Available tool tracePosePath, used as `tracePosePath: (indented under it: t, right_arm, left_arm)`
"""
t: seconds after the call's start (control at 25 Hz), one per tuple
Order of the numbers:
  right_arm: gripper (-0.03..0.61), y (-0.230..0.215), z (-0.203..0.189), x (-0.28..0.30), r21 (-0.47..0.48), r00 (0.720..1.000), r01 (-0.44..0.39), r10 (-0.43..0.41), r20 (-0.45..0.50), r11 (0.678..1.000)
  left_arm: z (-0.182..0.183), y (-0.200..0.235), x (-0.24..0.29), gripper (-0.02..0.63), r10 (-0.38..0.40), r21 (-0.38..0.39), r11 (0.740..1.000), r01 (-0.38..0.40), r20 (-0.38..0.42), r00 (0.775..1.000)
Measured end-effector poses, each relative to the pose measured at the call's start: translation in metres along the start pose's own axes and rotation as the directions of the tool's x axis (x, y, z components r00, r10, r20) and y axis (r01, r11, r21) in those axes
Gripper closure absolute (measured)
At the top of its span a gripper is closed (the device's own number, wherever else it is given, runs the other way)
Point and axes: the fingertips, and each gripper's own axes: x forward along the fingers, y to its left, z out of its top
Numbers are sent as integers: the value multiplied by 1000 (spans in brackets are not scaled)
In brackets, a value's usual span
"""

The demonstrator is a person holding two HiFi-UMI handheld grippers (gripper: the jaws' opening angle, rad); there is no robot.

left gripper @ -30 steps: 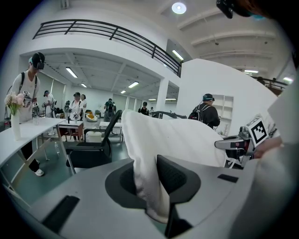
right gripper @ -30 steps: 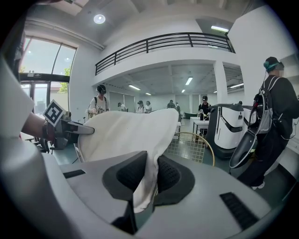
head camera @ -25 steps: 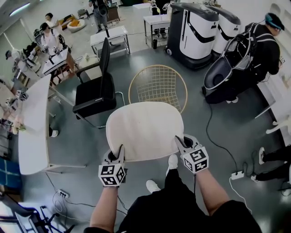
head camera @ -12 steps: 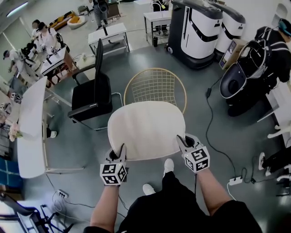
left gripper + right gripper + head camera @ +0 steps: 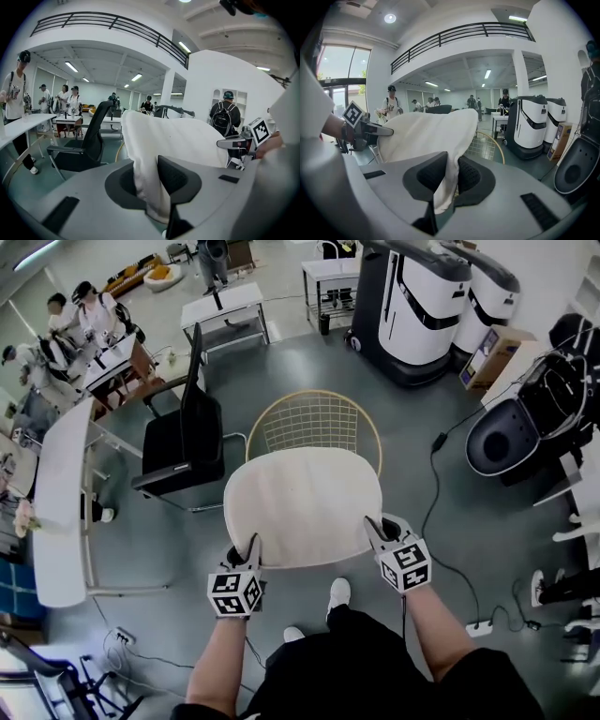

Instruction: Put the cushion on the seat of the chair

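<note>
The cream, rounded fabric cushion (image 5: pixel 302 507) is held flat in the air over the grey floor (image 5: pixel 187 545); in the head view its far edge covers the near rim of the gold wire-mesh round chair (image 5: pixel 319 423), which stands at 12 o'clock from it. The left gripper (image 5: pixel 249 552) has its fingers closed on the cushion's edge at 7 o'clock, and the right gripper (image 5: pixel 374 532) has its fingers clamped on the edge at 4 o'clock. A black office chair (image 5: pixel 183 442) stands at 10 o'clock from the cushion, just beside the wire chair.
</note>
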Motion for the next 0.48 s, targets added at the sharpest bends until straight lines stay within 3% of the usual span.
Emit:
tracePosePath:
  t: [0.48]
  right_arm:
    - [522,-66,-10,29,42,999,-29,30,-23,999]
  left_arm:
    - [9,-20,63,518,29,31,999,-28,-34,999]
